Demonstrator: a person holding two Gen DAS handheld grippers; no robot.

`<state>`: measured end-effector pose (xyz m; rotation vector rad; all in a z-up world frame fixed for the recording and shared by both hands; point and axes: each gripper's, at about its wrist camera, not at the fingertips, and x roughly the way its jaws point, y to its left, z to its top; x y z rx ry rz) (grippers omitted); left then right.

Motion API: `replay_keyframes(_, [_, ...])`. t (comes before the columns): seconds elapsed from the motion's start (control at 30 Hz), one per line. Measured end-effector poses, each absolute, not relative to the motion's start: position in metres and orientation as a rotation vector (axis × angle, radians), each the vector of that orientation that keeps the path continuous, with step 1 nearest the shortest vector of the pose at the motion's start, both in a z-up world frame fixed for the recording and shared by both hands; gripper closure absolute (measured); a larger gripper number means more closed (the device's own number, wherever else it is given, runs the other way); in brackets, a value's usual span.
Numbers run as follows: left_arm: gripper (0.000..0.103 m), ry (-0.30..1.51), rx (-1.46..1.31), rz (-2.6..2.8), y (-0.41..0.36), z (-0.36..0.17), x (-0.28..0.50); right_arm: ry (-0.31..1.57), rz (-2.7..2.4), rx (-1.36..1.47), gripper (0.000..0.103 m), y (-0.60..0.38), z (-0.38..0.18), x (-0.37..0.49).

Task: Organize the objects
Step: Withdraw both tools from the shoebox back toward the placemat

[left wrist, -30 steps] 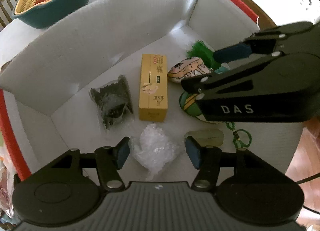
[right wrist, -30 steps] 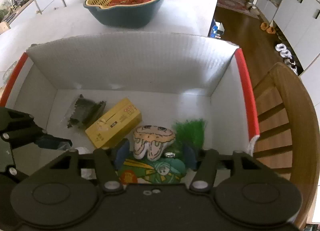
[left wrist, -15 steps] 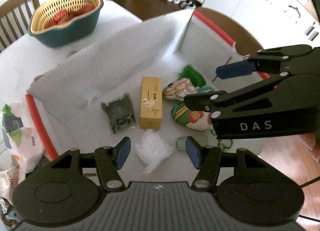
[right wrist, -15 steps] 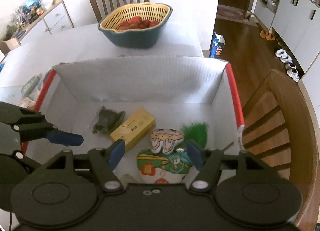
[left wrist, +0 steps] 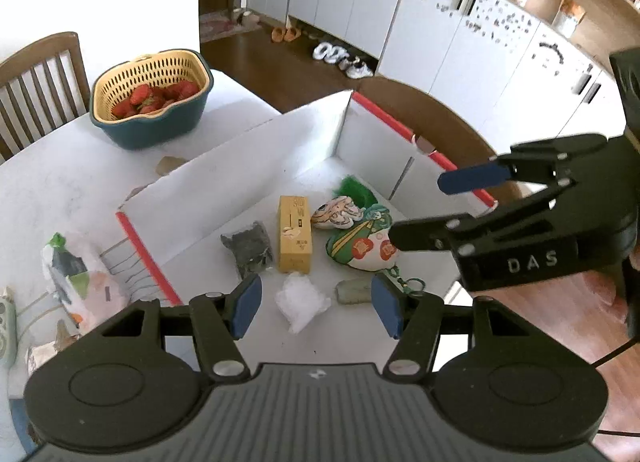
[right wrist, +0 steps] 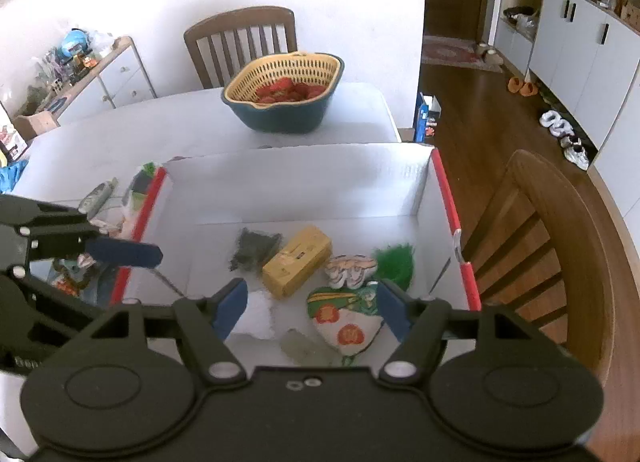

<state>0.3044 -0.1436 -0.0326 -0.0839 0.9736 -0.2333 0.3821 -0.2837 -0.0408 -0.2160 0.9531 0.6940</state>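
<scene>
White box (left wrist: 256, 165) holds six items (one yellow carton (left wrist: 295, 234)).

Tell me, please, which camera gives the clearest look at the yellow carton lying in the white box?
The left wrist view: the yellow carton lies lengthwise there, its whole printed top face unobstructed, between the dark packet and the plush doll. In the right wrist view the carton is smaller, angled and blurrier, though still unblocked.

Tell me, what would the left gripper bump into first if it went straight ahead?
Probably the white crumpled wrap: it lies between the open left gripper fingers, nearest in line. The yellow box sits behind it. Depth is hard to judge.
</scene>
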Motion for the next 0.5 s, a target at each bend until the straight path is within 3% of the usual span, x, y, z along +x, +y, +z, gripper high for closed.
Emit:
replay_keyframes(0.1, [0.043,0.948,-0.098,-0.238,-0.134,-0.026,0.293,0.935,0.693,-0.206,0.031,-0.284,-0.033,0.368])
replay_keyframes(0.2, [0.035,0.917,-0.111,-0.235,-0.124,-0.019,0.281,0.914,0.693,-0.192,0.028,-0.282,-0.026,0.353])
replay_keyframes(0.37, [0.035,0.854,-0.085,-0.206,-0.107,-0.008,0.260,0.883,0.699,-0.179,0.015,-0.276,-0.016,0.328])
replay_keyframes(0.43, [0.026,0.840,-0.083,-0.199,-0.099,-0.004,0.251,0.867,0.697,-0.183,0.014,-0.272,-0.013,0.317])
replay_keyframes(0.5, [0.024,0.811,-0.085,-0.195,-0.089,0.000,0.240,0.853,0.705,-0.182,0.011,-0.268,-0.011,0.305])
